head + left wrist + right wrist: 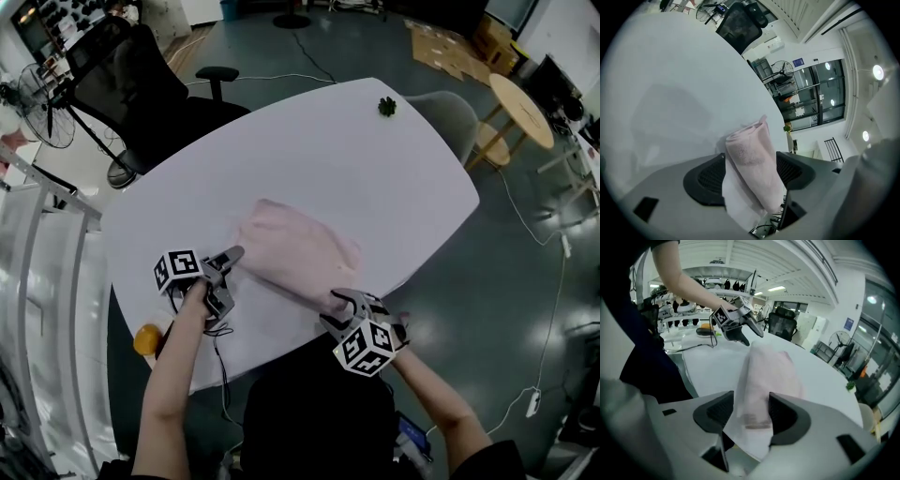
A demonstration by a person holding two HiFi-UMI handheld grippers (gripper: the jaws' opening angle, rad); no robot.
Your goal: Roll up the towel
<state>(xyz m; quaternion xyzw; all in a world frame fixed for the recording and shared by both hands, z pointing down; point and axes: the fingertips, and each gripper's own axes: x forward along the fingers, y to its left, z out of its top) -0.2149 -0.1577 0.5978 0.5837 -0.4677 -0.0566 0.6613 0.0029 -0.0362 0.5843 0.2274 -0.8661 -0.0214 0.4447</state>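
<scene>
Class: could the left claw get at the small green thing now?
Probably not yet: the left claw is shut on the towel, and the green thing sits at the table's far edge.

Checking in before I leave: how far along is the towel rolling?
Done: the pink cloth towel on the white table is part-rolled along its near edge. In hand: left gripper clamps one roll end; right gripper straddles the other, jaws apart. Left: the far flat part.
</scene>
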